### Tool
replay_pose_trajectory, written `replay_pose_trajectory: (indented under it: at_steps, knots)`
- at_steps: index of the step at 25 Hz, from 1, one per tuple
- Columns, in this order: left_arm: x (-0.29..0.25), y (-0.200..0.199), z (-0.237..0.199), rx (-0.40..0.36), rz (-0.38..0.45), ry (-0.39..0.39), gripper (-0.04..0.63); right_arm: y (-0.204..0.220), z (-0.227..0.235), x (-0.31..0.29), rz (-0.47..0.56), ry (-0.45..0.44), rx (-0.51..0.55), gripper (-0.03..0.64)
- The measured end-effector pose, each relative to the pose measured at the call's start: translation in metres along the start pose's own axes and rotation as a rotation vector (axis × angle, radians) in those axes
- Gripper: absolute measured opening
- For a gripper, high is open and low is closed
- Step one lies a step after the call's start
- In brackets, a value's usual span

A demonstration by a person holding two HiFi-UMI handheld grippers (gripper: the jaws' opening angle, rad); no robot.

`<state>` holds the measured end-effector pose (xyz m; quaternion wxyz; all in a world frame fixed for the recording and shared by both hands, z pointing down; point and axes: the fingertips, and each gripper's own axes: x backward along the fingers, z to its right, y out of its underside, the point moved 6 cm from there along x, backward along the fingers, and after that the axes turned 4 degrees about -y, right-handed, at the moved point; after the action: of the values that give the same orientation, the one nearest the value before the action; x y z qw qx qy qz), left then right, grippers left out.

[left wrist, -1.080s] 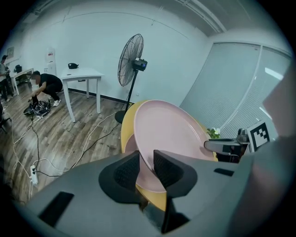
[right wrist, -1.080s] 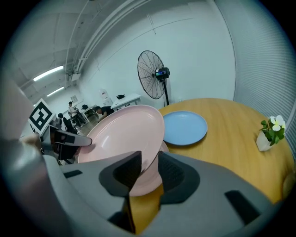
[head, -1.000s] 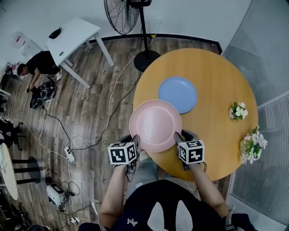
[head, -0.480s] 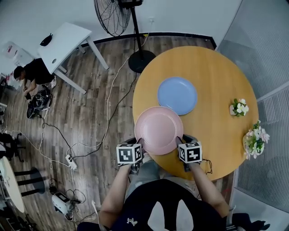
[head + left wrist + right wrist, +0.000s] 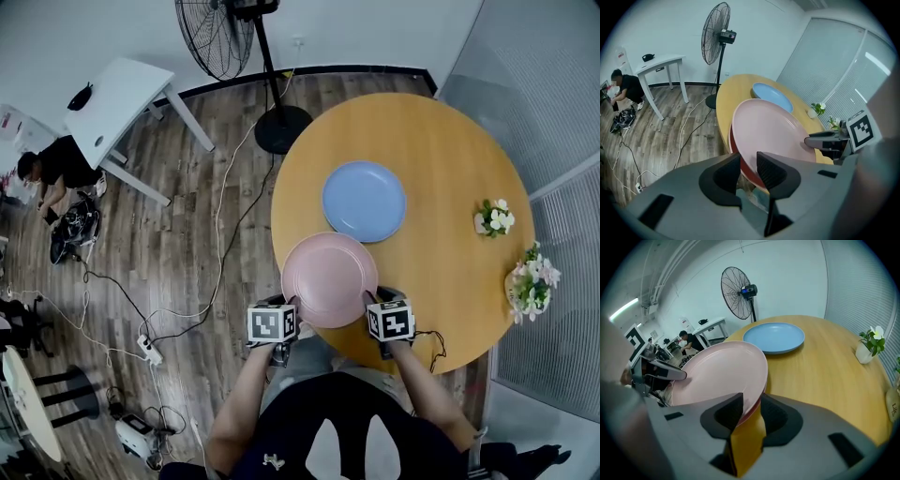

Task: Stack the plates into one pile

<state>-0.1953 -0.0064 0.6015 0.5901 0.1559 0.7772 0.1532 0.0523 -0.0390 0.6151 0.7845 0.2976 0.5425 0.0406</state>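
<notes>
**A:** Where is the pink plate (image 5: 330, 279)?

**B:** At the near edge of the round wooden tabletop (image 5: 450, 169), with its left part hanging out past the edge over the floor; it tilts, and its underside shows a darker red; whether it touches the wood I cannot tell.

**A:** And what has hold of it?

**B:** Both tools; the left hand-held gripper (image 5: 749, 164) has the plate's left rim between its jaws, pinching it, though those jaws have just been opening a little; the right hand-held gripper (image 5: 750, 401) pinches the opposite rim, one jaw above the plate and one below.

**A:** Where is the blue plate (image 5: 364, 201)?

**B:** Flat on the tabletop, farther from the person, its near rim just beside the pink plate's far rim; nothing lies on it.

**A:** Anything else on the wood?

**B:** A small pot of white flowers (image 5: 494, 217) towards the right side, well apart from both plates; more flowers (image 5: 532, 286) sit at the right edge.

**A:** And around the room?

**B:** A standing fan (image 5: 211, 33) beyond the tabletop; a white desk (image 5: 117, 98) to the left; a person (image 5: 52, 169) crouches beside it; cables (image 5: 220, 253) trail over the wooden floor.
</notes>
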Motion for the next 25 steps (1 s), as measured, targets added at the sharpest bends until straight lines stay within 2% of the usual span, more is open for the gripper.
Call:
replay_pose_trajectory:
  at_steps: [6,10,16,18,19,25]
  knots:
    - [-0.011,0.008,-0.002,-0.037,-0.033,-0.010,0.115,0.009,0.002,-0.007,-0.022,0.016,0.014,0.123]
    - [-0.012,0.009,-0.003,-0.037,-0.025,0.013,0.118,0.011,0.002,-0.009,-0.016,0.024,0.026,0.127]
    - [-0.012,0.009,-0.001,-0.079,-0.034,0.020,0.126,0.011,0.001,-0.011,-0.025,0.020,0.037,0.142]
    - [-0.013,0.010,-0.001,-0.091,-0.037,0.020,0.170,0.011,0.001,-0.013,-0.032,0.012,0.033,0.189]
    - [-0.014,0.009,-0.001,-0.098,-0.036,0.019,0.198,0.011,0.001,-0.013,-0.033,0.012,0.030,0.192]
    - [-0.011,0.001,-0.003,-0.112,-0.023,0.033,0.229,0.011,0.001,-0.010,-0.016,0.011,0.000,0.204]
